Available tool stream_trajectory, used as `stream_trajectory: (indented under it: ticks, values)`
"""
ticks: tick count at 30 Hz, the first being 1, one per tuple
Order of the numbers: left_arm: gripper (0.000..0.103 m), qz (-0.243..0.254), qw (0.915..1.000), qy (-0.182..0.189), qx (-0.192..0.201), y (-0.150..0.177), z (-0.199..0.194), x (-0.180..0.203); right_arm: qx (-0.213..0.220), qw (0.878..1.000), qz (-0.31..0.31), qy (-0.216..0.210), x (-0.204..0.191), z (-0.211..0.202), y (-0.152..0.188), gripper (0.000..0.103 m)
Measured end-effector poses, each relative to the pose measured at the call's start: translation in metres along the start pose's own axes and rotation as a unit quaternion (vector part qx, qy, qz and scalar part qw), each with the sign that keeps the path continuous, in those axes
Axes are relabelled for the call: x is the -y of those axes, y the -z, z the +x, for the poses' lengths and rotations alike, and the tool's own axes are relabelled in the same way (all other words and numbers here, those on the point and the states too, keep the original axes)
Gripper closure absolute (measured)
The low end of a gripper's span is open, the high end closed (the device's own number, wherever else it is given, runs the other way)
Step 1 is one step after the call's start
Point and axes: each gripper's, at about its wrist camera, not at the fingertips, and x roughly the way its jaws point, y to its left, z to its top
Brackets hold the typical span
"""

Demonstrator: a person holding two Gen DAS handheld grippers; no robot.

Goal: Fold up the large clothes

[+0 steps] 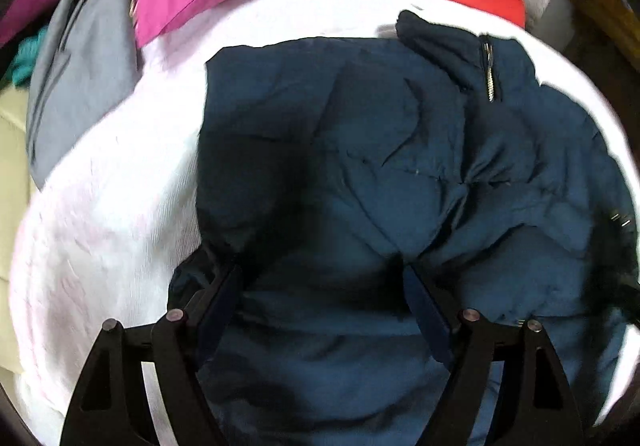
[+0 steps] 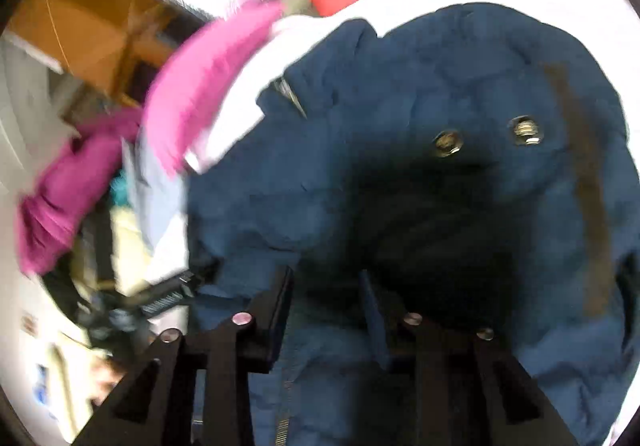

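Two metal snaps (image 2: 486,136) are shown only in the right wrist view, the zipper (image 1: 489,72) clearly only in the left. One navy jacket (image 1: 360,166) is spread on a white cover (image 1: 100,226), filling both frames' centres. Jacket fabric is bunched between the spread fingers of the left gripper (image 1: 324,286) and the right gripper (image 2: 326,286); whether they clench cannot be told.

The navy jacket (image 1: 360,166) is seen to be of matt, crumpled, quilted cloth, with a fleecy collar (image 1: 432,42), a shiny metal zip (image 1: 489,72) and bright metal snaps (image 2: 526,131). The white sheet (image 1: 100,214) beneath is finely ribbed cloth. The gripper fingers (image 1: 224,302) are of matt black plastic, pinned with dull metal.
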Motion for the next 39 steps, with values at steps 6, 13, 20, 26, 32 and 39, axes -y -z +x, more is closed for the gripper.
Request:
stream_trajectory:
  ticks: [6, 13, 20, 26, 32, 39]
  values:
    - [0.02, -0.108, 0.9837, 0.133, -0.057, 0.01, 0.001, -0.032, 0.012, 0.995, 0.078, -0.053, 0.03, -0.031, 0.024, 0.027]
    - [0.02, -0.2, 0.9493, 0.226, -0.088, 0.029, 0.011, -0.043, 0.027, 0.984, 0.165, -0.058, 0.055, -0.005, 0.026, 0.027]
    - [0.02, -0.303, 0.91, 0.278, -0.049, 0.028, 0.021, -0.073, 0.102, 0.975, 0.191, -0.043, 0.062, 0.01, 0.003, 0.027]
    - [0.024, -0.351, 0.886, 0.303, -0.011, 0.032, 0.024, -0.089, 0.118, 0.97, 0.21, -0.031, 0.073, 0.015, 0.001, 0.072]
    - [0.082, -0.394, 0.8648, 0.311, -0.005, 0.037, 0.032, -0.11, 0.144, 0.977, 0.155, -0.033, 0.046, -0.004, -0.007, 0.083]
    - [0.089, -0.38, 0.8764, 0.294, 0.034, 0.031, 0.012, -0.116, 0.158, 0.978, 0.135, -0.011, 0.046, -0.009, -0.009, 0.084]
